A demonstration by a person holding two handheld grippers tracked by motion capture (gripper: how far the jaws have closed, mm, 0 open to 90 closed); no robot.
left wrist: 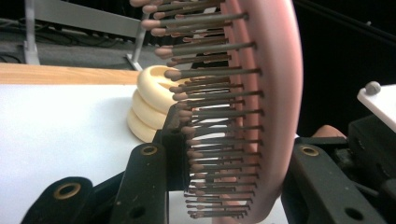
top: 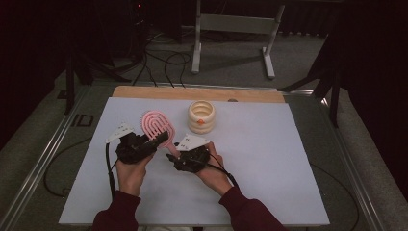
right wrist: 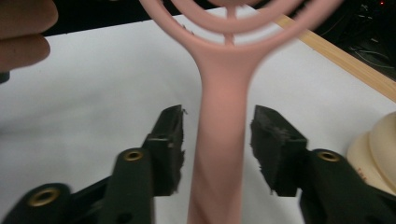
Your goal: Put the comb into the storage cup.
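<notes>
At the centre of the high view, the pink brush (top: 156, 126) is lifted off the white mat (top: 269, 159), left of the cream ring stack (top: 201, 117). The left gripper (top: 153, 140) is clamped on the brush head. The right gripper (right wrist: 217, 135) stands spread around the handle, pads clear of it. With one grip only, the brush may pivot or slip from the jaws.

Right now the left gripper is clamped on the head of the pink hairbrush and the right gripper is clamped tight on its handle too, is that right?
Not quite. The left gripper does clamp the pink hairbrush by its head, but the right gripper is not clamped on the handle: the right gripper view shows its jaws standing apart on either side, with a gap at each pad.
</notes>
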